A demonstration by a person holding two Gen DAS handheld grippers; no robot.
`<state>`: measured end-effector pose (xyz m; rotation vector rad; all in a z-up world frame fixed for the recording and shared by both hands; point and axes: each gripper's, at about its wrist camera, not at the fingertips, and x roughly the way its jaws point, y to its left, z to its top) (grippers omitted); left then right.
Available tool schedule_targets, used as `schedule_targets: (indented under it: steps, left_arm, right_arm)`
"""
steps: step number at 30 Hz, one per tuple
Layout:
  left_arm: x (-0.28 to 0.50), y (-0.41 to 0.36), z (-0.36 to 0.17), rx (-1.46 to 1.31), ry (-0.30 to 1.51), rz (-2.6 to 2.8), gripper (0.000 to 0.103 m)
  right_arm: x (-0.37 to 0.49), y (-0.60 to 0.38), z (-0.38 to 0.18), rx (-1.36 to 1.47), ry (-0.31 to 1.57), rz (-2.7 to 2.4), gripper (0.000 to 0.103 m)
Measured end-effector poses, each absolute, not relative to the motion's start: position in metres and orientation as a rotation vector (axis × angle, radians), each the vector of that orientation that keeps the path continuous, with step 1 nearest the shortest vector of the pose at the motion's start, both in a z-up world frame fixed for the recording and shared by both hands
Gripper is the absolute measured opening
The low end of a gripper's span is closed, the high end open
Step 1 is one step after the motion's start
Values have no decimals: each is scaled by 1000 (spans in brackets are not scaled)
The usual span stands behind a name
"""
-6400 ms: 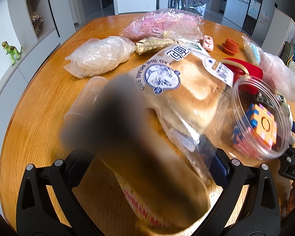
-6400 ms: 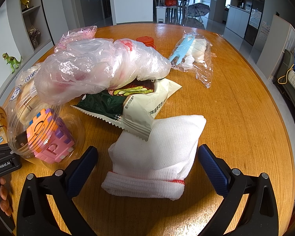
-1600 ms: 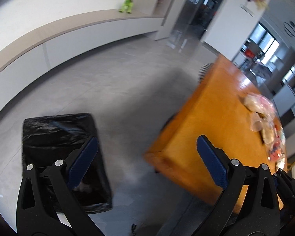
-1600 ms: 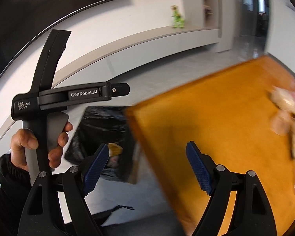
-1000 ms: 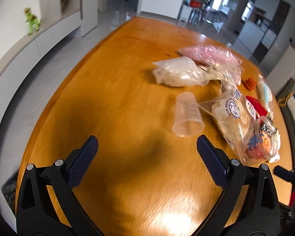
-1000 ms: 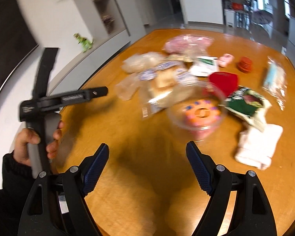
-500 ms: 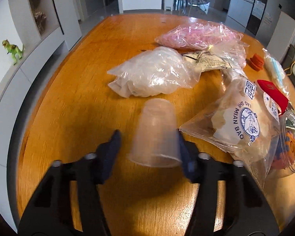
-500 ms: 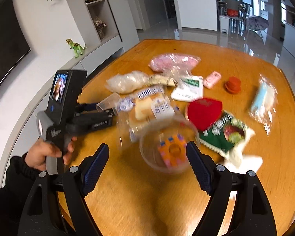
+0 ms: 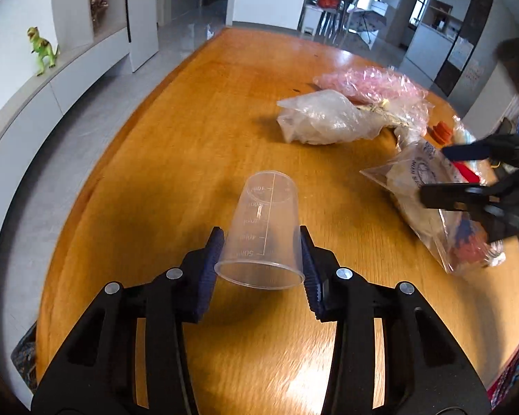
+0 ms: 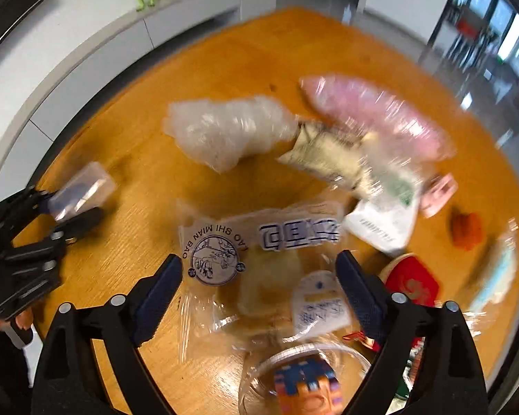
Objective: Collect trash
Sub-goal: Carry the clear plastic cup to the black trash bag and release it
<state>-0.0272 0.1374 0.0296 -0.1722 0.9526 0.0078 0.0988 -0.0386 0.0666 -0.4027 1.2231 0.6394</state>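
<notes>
Gripping a clear plastic cup (image 9: pixel 264 228) near its rim, the left gripper (image 9: pixel 259 259) has its jaws closed on both sides; squeezing harder could buckle the thin wall. The cup is upturned, with printed measuring marks, above the desk (image 9: pixel 176 145).

From the right view, the right gripper (image 10: pixel 259 290) hangs with jaws open over a bread bag (image 10: pixel 252 263) between them, blurred.
</notes>
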Motion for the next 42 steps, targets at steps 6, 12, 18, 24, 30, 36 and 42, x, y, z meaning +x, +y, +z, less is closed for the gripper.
schedule_targets:
  steps: [6,12,18,24,30,36,42]
  left_arm:
    - [-38,149,34,-205,932,19,42]
    - [-57,161,38,-237,915,35,42]
    - [-88,177,48,-279,875,58,42]
    - [-122,201,52,-325,849,101,42]
    - [-161,230,57,-362,819,162,42]
    - [-209,265,58,-416,791,259,42]
    - [-268,305,51,-470,781,387,42]
  right_arm:
    - [98,-30,52,-455,1234,574,94]
    - [81,-29,77,-385,1179,584,70]
    - [42,-30,105,-351,1127,645,70]
    - [9,-18,131,-362,1044,678,70]
    - [-11,11,145,-351,1007,744,71]
    - [-55,60,146,-374,990,869,71]
    - [-107,114,138,-403,991,1030,71]
